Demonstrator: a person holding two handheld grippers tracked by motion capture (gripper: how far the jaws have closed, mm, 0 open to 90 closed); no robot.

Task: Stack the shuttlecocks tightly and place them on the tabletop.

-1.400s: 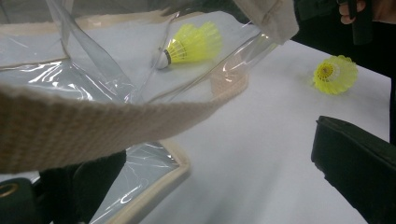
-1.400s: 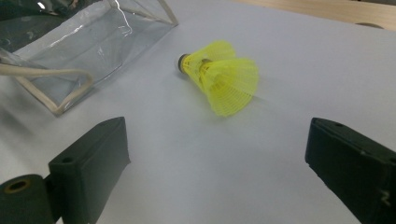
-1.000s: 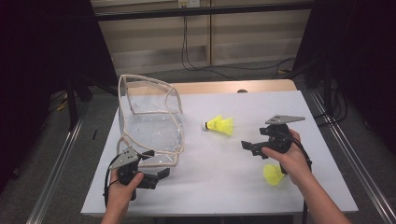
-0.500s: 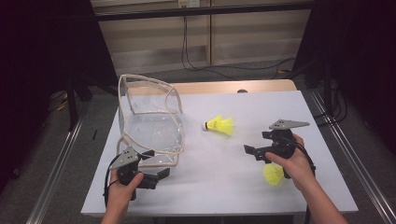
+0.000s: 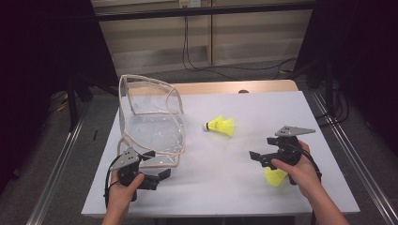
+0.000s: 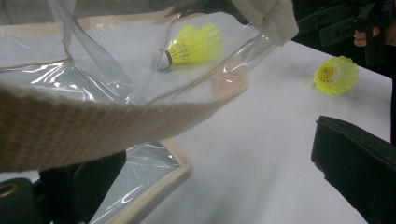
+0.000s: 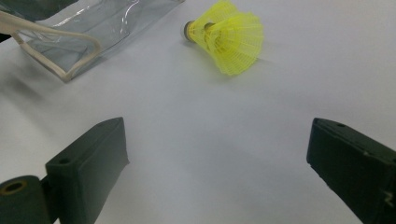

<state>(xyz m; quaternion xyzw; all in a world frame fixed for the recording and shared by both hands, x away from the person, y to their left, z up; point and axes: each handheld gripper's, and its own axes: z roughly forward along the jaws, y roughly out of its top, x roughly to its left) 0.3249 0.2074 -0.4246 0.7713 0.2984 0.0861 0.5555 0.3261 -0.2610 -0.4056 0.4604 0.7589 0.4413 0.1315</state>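
Here, two grippers sat over a white table [image 5: 244,187] with a clear bag and two yellow shuttlecocks.

From above, the left gripper [image 5: 157,164] lay just beside the bag's [image 5: 150,126] near corner, and the right gripper [image 5: 257,158] hovered with one shuttlecock [image 5: 274,177] tucked just under the hand behind it. The left gripper view added that its jaws stood wide apart, with the bag's cloth strap [image 6: 93,123] crossing between them, and that this shuttlecock [image 6: 336,74] was a round, netted yellow skirt. The right gripper view showed its jaws wide and holding nothing, with the other shuttlecock [image 7: 226,35] lying on its side ahead of them, dark cork toward the bag [image 7: 93,28].
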